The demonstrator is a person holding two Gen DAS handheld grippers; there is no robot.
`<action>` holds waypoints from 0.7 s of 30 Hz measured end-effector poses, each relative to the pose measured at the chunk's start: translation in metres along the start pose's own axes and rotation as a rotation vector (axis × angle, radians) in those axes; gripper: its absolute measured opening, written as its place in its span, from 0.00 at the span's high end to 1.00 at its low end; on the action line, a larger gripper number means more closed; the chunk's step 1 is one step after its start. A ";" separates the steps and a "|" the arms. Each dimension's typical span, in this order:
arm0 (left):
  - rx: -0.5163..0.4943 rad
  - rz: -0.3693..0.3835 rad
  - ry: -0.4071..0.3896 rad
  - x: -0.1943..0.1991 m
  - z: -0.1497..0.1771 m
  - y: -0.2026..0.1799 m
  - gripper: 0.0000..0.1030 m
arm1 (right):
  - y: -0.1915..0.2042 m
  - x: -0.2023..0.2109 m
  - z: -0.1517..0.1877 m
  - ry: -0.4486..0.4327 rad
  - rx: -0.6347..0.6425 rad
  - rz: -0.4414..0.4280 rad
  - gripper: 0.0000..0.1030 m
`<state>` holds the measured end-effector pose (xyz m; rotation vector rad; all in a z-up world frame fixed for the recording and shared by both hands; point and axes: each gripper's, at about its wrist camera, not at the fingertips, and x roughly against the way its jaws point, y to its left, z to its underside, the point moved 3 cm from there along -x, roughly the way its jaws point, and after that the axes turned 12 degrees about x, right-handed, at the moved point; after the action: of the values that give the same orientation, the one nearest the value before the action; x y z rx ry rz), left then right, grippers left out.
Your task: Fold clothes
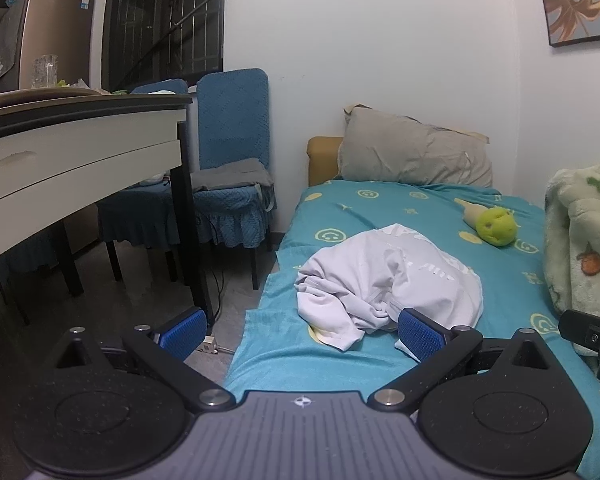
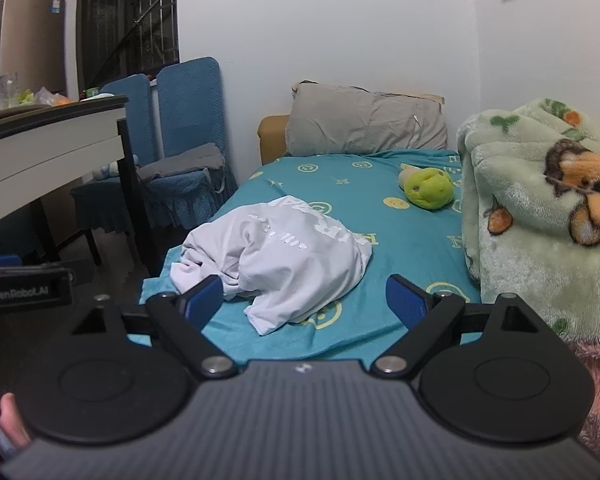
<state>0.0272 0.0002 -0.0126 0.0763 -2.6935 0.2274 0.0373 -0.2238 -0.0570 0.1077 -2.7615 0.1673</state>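
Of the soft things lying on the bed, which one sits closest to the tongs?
The crumpled white T-shirt, lying just beyond both open tongs. The green plush toy and grey pillow lie farther up the bed; the green fleece blanket is off to the right.

white walls (image 1: 380,40), a barred dark window (image 1: 164,20), grey floor (image 1: 148,292). a bed (image 2: 400,224) (teal sheet, grey pillow (image 1: 416,152)) beside blue chairs (image 1: 228,160) and a white table (image 1: 80,148).
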 end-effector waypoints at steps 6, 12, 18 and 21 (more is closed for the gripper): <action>-0.017 0.008 -0.050 0.009 0.003 0.000 0.00 | -0.001 0.003 0.000 0.010 -0.007 -0.005 0.13; -0.030 -0.001 -0.031 0.008 0.001 -0.003 0.00 | 0.000 -0.001 0.000 0.014 0.002 -0.009 0.13; -0.027 0.000 -0.018 0.007 0.002 -0.002 0.00 | -0.001 0.000 0.000 0.014 -0.003 -0.009 0.13; -0.034 -0.007 -0.029 0.007 0.002 -0.002 0.00 | 0.000 -0.001 -0.001 0.014 -0.003 -0.008 0.13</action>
<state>0.0200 -0.0025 -0.0105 0.0792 -2.7243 0.1798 0.0382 -0.2240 -0.0567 0.1172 -2.7472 0.1617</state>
